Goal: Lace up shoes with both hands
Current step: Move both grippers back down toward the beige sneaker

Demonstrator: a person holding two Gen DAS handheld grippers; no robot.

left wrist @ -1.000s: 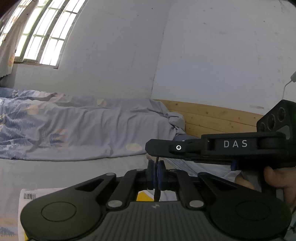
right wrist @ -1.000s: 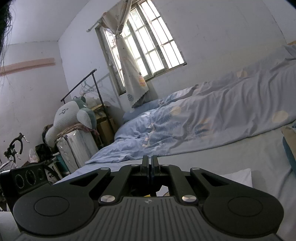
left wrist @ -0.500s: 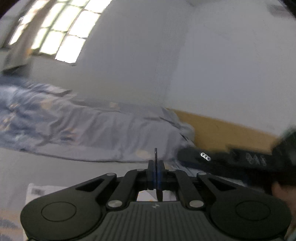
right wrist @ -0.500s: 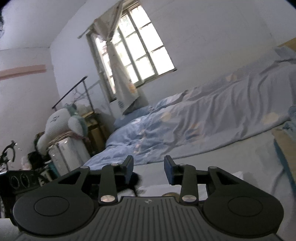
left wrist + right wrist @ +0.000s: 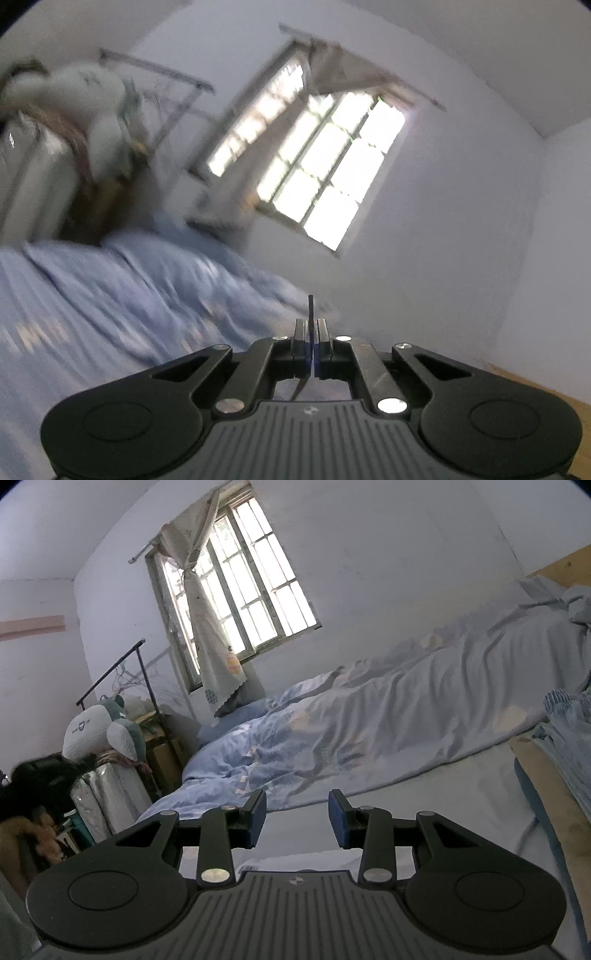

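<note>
The black shoelace is pinched in my left hand-held gripper: its stiff tip sticks up just past the fingertips, and the rest runs down between the pads and out of sight below them. The jaws there are pressed together on it. That view is smeared and tilted, with the window slanting across the wall and the blue duvet streaked over the bed.

My right hand-held gripper stands spread, its blue pads apart with nothing between them. The shoe itself shows in neither view, so I cannot tell where it lies.

Past the right fingers lies the bed, its pale sheet near me and the duvet heaped behind it. A knotted curtain hangs over the window, and a plush toy sits on boxes beneath a clothes rail at the left.
</note>
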